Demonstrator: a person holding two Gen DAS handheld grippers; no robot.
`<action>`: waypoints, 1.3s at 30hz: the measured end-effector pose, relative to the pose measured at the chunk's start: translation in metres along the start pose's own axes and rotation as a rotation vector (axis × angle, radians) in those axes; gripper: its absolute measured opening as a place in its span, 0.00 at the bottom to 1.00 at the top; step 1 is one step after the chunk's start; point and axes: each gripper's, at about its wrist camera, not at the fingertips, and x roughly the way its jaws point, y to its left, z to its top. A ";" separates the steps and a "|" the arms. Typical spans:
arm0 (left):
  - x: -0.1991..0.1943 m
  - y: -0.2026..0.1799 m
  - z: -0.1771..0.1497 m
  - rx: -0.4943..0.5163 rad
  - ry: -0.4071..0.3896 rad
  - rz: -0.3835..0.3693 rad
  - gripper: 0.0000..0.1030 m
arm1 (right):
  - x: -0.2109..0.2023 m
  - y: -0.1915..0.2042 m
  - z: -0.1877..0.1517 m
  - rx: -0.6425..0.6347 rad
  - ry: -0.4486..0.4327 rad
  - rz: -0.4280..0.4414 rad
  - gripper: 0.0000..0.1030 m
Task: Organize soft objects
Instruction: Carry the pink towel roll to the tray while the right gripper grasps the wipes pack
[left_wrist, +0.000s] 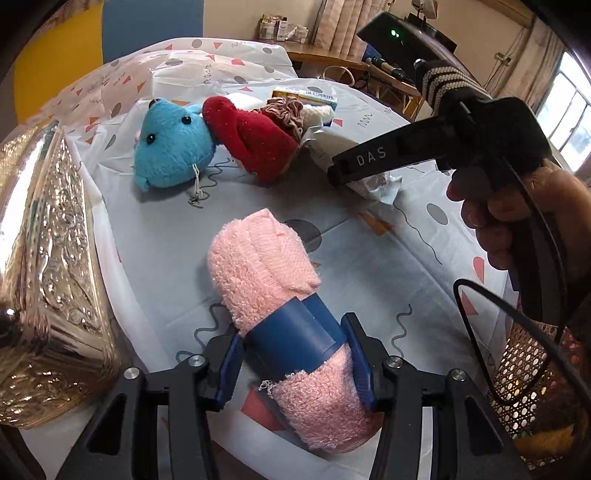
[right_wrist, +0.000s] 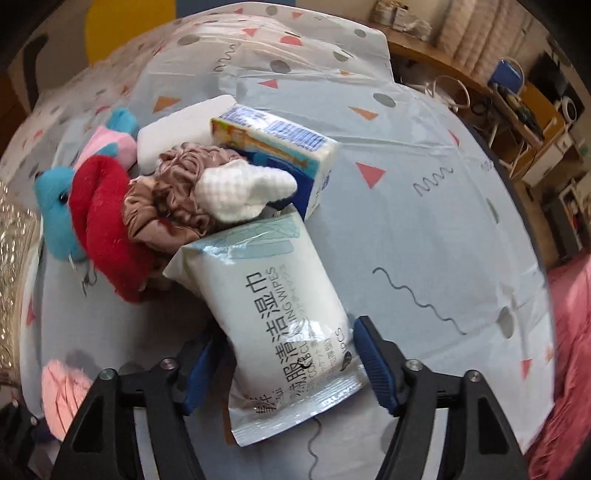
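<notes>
Basically, progress: early going, judging by the spread; most soft items are still lying loose on the tablecloth (right_wrist: 424, 229), none seen stowed.
Left gripper (left_wrist: 297, 363): jaws are sitting apart around the pink towel roll (left_wrist: 258, 266), pads flanking its blue band (left_wrist: 295, 338); contact looking light at best, cannot tell if squeezing.
Pink towel roll: lying on the cloth at 6 o'clock in the left wrist view, running toward 12.
Right gripper (right_wrist: 291, 360): jaws are standing open either side of the wet wipes pack (right_wrist: 280, 325); gap showing on the right pad, not clamped.
Wet wipes pack: lying flat at 6 o'clock in the right wrist view, its far end touching the pile.
Pile: blue plush (left_wrist: 171, 146), red plush piece (left_wrist: 258, 140), brown scrunchie (right_wrist: 173, 203), white knit piece (right_wrist: 243, 192), tissue pack (right_wrist: 277, 147) and white block (right_wrist: 177, 125) are bunching together at 11 o'clock.
Containers: silver embossed box (left_wrist: 48, 266) is sitting at 9 o'clock in the left view, inside hidden; mesh basket (left_wrist: 532, 380) is sitting at 4 o'clock, something inside but unclear.
Left to do: likely everything in the pile plus towel and wipes.
Right hand (left_wrist: 517, 218): gripping its handle at 3 o'clock in the left view.
</notes>
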 end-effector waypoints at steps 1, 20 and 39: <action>-0.002 -0.002 -0.001 0.004 -0.005 0.006 0.47 | -0.003 0.001 -0.002 -0.012 -0.012 0.005 0.56; -0.107 0.047 0.113 -0.126 -0.207 0.058 0.44 | -0.006 0.022 -0.013 -0.135 -0.014 0.013 0.56; -0.199 0.329 -0.024 -0.683 -0.316 0.484 0.45 | -0.005 0.027 -0.015 -0.189 -0.042 -0.005 0.56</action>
